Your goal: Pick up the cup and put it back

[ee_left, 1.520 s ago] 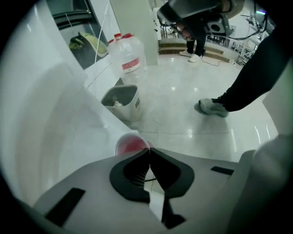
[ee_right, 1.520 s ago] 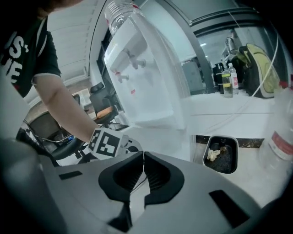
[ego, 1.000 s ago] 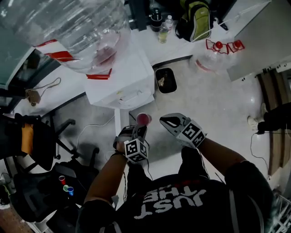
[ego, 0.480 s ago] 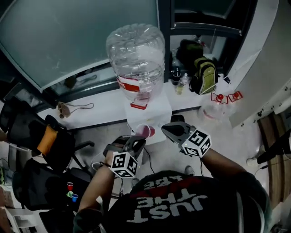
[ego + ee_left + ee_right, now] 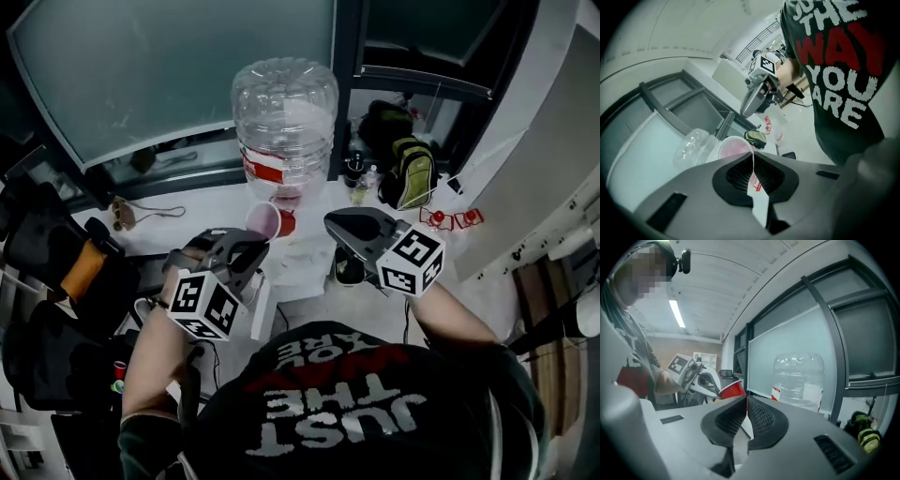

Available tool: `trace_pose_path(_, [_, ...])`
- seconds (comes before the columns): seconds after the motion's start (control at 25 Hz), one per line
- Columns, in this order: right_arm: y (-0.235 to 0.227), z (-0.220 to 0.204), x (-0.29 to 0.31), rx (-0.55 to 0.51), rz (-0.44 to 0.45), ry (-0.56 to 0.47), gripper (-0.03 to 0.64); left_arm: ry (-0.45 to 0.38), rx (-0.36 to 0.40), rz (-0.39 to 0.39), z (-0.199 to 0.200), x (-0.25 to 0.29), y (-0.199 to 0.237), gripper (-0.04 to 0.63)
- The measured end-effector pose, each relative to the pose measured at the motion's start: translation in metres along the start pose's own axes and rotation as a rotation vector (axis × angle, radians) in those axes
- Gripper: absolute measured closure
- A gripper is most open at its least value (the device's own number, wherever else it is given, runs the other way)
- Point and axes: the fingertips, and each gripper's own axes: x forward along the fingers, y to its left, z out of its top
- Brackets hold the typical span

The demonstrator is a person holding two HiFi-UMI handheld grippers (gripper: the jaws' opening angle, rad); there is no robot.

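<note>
Currently left gripper (image 5: pixel 251 251) raised, jaws pinched narrow on wall of red cup (image 5: pixel 264 221) at rim. Cup off any surface, tipped on side, pale pinkish inside facing head camera. In head view cup sits before neck of big clear water jug (image 5: pixel 286 117), over white dispenser (image 5: pixel 302 272). Right gripper (image 5: pixel 334 223) raised beside cup on its right, apart from it, jaws pressed together, nothing between. Green-black backpack (image 5: pixel 410 173) by window, right of jug.
</note>
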Motion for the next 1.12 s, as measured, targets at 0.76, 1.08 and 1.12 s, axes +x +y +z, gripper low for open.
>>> trace_pose_path(0.76, [0.006, 0.015, -0.001, -0.022, -0.012, -0.005, 0.581, -0.015, 0.042, -0.006, 0.01, -0.004, 0.006, 0.58])
trace_pose_path(1.08, [0.006, 0.003, 0.003, -0.003, -0.004, 0.012, 0.581, -0.006, 0.002, -0.054, 0.0, 0.011, -0.014, 0.58])
trace_pose_path(1.12, [0.005, 0.0, 0.004, 0.004, -0.003, 0.018, 0.581, -0.006, -0.01, -0.069, -0.003, 0.015, -0.019, 0.58])
